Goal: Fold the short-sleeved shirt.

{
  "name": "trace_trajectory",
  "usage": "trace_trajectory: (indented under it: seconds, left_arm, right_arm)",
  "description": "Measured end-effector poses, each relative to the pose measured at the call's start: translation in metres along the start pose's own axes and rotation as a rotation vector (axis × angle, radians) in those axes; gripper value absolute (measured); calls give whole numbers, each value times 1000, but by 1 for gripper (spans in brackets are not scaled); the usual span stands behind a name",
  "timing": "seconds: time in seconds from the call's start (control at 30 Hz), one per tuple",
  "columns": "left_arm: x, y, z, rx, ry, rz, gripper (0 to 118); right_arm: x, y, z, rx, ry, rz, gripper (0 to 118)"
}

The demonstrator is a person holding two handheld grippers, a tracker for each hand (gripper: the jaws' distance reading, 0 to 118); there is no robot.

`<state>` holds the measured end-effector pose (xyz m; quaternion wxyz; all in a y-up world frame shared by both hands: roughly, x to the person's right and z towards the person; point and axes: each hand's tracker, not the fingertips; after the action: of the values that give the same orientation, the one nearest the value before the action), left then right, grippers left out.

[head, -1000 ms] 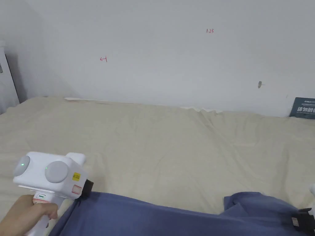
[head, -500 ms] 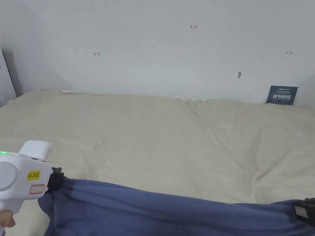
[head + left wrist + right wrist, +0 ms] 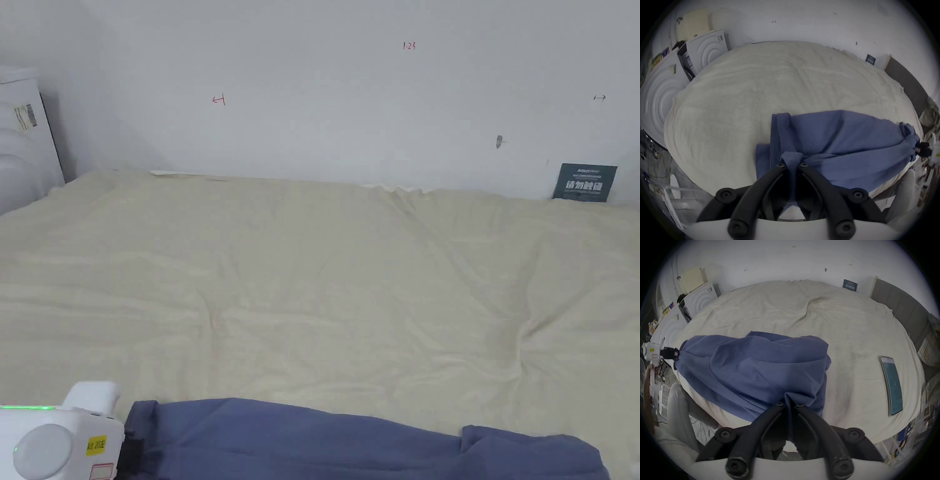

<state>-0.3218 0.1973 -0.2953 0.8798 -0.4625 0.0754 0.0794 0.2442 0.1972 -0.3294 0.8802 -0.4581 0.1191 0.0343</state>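
Across the cream bedspread point(image 3: 350, 281), both grippers pinch the blue shirt point(image 3: 753, 366) between their fingertips; keep it taut, lower evenly.

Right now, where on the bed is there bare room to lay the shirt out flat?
Most of the beige bedspread is bare between the wall and the blue shirt. The right side holds a phone; the shirt crowds the near edge.

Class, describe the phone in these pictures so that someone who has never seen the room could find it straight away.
Start with the big bed under its cream cover, which runs along the white wall. A blue shirt lies at the near edge; the phone lies flat on the cover, apart from the shirt, toward the grey headboard. It is the one hard, glossy slab on the soft bedding.
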Motion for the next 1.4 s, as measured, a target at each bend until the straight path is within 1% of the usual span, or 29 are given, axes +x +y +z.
trace_trajectory:
  seconds: [0.03,0.07,0.1,0.13,0.17,0.2,0.27,0.3,0.33,0.37,0.4,0.43,0.47,0.5,0.53,0.57,0.6,0.67,0.83,0.9,0.93,1.07,1.1,1.13,1.17,1.2,1.23,1.27,1.4]
  left_arm:
    - [0,3,1,-3,1,-3,85]
    - [0,4,4,1,18,-14,111]
    - [0,5,7,15,33,-28,118]
    - [-1,5,11,39,34,-37,117]
    - [1,5,19,119,1,-24,117]
    - [-3,9,22,80,-33,-15,117]
    - [-8,13,25,39,-134,17,117]
    - [-7,10,30,26,-165,28,117]
    - [-8,10,33,49,-186,33,117]
    - [-9,8,37,61,-191,26,116]
    - [-11,5,40,87,-195,24,111]
    - [-11,-1,45,108,-206,36,93]
    - [-14,-3,46,117,-211,53,73]
    - [-19,-5,46,115,-203,78,51]
    - [-24,-7,47,116,-198,99,13]
    - [-26,-14,48,125,-190,103,2]
    - [-33,-17,51,146,-165,127,0]
    - [-44,-22,54,138,-158,144,0]
    - [-62,-28,64,151,-177,174,0]
    - [-73,-25,63,151,-276,233,0]
    - [-78,-22,62,172,-303,254,0]
    - [-90,-9,54,194,-432,322,1]
    - [-93,-5,47,170,-470,320,16]
    - [-95,-2,42,165,-473,316,64]
    - [-96,0,37,158,-485,316,87]
    - [-95,3,29,134,-480,304,95]
    - [-97,6,15,94,-476,295,95]
    - [-98,7,8,77,-483,292,104]
    - [-95,10,-20,6,-507,339,104]
  right_arm:
    - [-2,2,2,13,-34,18,96]
    - [-5,4,5,22,-46,25,96]
    - [-3,5,17,57,-46,25,96]
    - [-5,8,23,88,-38,24,96]
    - [-8,11,29,106,-35,10,96]
    - [-13,15,36,139,-20,-11,96]
    - [-20,23,45,193,55,-26,96]
    - [-27,27,47,210,86,-39,96]
    - [-35,31,49,223,128,-46,96]
    - [-37,33,47,241,162,-56,93]
    - [-45,35,47,266,198,-55,85]
    - [-54,38,45,281,229,-55,58]
    - [-63,41,40,271,215,-53,29]
    - [-72,43,33,267,223,-61,4]
    - [-81,44,28,264,221,-67,0]
    - [-88,46,23,249,251,-58,0]
    - [-97,47,19,234,284,-48,0]
    - [-107,49,9,220,325,-53,0]
    - [-133,53,-7,180,354,-19,0]
    - [-142,56,-12,167,367,-25,0]
    - [-144,58,-14,162,367,-22,0]
    - [-154,61,-15,147,329,14,0]
    - [-154,62,-17,143,325,12,0]
    - [-154,63,-18,139,326,9,0]
    - [-155,64,-19,136,323,6,0]
    - [-155,64,-21,131,318,2,0]
    - [-155,64,-23,126,312,-3,0]
    - [-154,65,-26,121,307,-9,0]
    - [-153,68,-34,94,290,-25,0]
